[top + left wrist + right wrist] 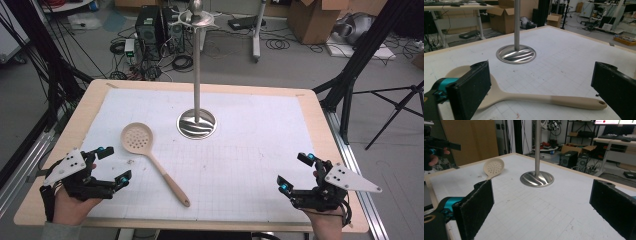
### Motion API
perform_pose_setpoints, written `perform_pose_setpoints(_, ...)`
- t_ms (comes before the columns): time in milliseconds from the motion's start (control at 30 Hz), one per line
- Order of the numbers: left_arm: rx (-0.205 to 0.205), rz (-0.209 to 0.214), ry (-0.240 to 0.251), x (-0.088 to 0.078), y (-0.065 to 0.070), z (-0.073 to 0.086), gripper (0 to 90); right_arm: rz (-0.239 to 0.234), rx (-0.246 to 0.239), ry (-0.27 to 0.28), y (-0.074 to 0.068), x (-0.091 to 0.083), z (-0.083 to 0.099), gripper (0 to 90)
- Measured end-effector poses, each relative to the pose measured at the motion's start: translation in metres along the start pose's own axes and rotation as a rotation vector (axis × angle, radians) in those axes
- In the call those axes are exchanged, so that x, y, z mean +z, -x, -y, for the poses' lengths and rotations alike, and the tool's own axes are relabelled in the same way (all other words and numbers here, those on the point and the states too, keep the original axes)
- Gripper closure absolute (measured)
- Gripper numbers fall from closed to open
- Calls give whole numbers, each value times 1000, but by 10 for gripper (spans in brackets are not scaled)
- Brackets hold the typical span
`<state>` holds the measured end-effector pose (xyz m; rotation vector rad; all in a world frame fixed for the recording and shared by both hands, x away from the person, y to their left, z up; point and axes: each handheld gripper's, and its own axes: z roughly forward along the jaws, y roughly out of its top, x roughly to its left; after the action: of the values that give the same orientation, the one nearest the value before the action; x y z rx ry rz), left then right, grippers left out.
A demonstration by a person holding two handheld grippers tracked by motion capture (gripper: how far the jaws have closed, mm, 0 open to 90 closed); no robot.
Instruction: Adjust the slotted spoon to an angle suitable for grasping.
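1. Left gripper (111,164) at near-left table (310,107) edge: jaws wide, nothing held.
2. Right gripper (295,172) near-right: jaws wide, nothing held.
3. Slotted spoon (150,157) lay flat just right of left gripper, untouched; metal stand (197,122) beyond.

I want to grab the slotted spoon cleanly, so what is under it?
The slotted spoon lies flat on the white gridded mat, bowl toward the metal stand. The mat directly beneath its bowl and handle is covered, so unseen.
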<state>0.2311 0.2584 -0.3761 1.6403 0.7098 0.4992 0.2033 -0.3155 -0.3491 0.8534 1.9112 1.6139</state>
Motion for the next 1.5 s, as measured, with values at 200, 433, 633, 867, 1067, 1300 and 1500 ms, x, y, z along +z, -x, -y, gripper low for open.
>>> perform_pose_setpoints(200,-3,4,-21,3,-1,2,105,2,3,-5,0,-1,1,42)
perform_pose_setpoints(433,18,1,-57,4,1,2,339,1,7,-5,0,-1,2,43)
perform_pose_setpoints(633,14,-24,-89,8,-1,5,505,-11,1,-14,-1,2,3,43)
perform_pose_setpoints(867,10,-28,-112,19,-1,7,657,-18,3,-16,-1,3,3,48)
perform_pose_setpoints(1067,51,1,-144,36,-2,7,767,-28,-11,-19,-1,5,2,50)
perform_pose_setpoints(1300,101,50,-170,54,-4,8,881,-30,-9,-15,-1,4,2,49)
perform_pose_setpoints(1500,86,74,-181,70,-12,9,893,-28,-7,-16,-1,2,2,49)
